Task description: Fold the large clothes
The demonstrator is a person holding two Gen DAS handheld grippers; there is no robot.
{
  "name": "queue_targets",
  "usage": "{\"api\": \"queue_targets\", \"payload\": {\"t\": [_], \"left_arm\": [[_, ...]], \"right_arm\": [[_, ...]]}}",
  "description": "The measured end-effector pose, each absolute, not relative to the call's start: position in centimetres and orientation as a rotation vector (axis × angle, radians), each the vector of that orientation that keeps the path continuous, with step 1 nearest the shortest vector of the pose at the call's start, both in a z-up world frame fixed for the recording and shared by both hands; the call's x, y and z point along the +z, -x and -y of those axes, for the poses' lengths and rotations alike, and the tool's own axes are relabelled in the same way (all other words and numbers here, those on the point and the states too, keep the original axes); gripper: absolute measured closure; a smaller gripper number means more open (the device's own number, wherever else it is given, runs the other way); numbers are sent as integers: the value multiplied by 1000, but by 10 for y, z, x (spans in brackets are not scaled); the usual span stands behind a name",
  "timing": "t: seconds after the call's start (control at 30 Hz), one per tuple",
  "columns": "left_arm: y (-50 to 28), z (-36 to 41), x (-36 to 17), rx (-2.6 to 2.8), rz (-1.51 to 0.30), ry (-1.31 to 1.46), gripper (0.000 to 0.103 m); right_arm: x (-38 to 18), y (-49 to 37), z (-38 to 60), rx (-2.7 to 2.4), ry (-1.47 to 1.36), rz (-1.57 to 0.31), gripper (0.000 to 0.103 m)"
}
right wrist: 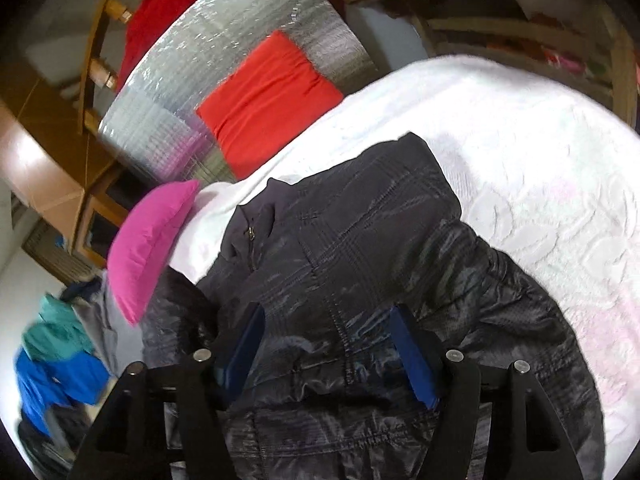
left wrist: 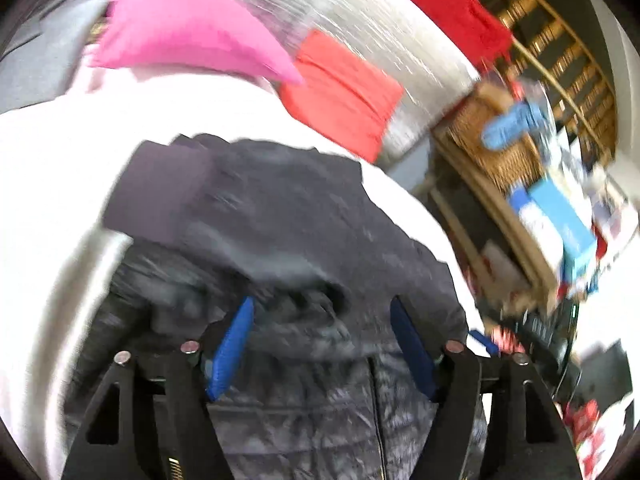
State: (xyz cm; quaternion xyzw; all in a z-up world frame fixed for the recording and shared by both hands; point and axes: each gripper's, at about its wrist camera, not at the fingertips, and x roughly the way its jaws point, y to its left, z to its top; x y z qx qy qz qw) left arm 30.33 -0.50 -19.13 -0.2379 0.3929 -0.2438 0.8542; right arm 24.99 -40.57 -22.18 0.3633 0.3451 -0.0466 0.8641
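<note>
Closest to both cameras, a dark quilted padded jacket with a front zipper lies partly folded on a white textured bedspread, one sleeve laid across its body and the collar turned toward the far side. The left gripper hangs over the jacket's bunched middle with its blue-padded fingers spread apart; fabric sits below the gap, but the pads do not press on it, so it is released. The right gripper is likewise spread and empty above the jacket's lower panel, near the zipper line. The left view is smeared by motion, so exactly where its tips stand over the cloth is hard to judge.

Beyond the jacket, a bright pink cushion rests at the bedspread's edge, touching or just beside the jacket's shoulder. Farther off lie a folded orange-red cloth on a silver quilted foil mat, then a red garment by a wooden frame.

The slick, puffy shell is the risk, I judge: with neither gripper holding, the folded sleeve may spring open or slide. A next pinch taken on one thin layer could drag the jacket askew, and a sweep toward the pink cushion could knock it off the edge.
</note>
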Motion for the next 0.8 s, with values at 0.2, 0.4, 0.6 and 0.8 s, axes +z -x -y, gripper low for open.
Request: {"api": "queue_targets", "payload": {"t": [0.2, 0.4, 0.6, 0.8], "left_arm": [[-340, -62, -214, -391, -841, 799, 28], [-357, -59, -232, -447, -869, 926, 28], [-372, -70, -246, -380, -902, 1009, 28], [-365, -92, -244, -288, -887, 1020, 28]], "right_arm": [[-213, -250, 392, -78, -663, -686, 33], [-209, -252, 384, -50, -661, -656, 33], [-212, -256, 376, -40, -637, -678, 36], [-220, -259, 378, -48, -656, -709, 36]]}}
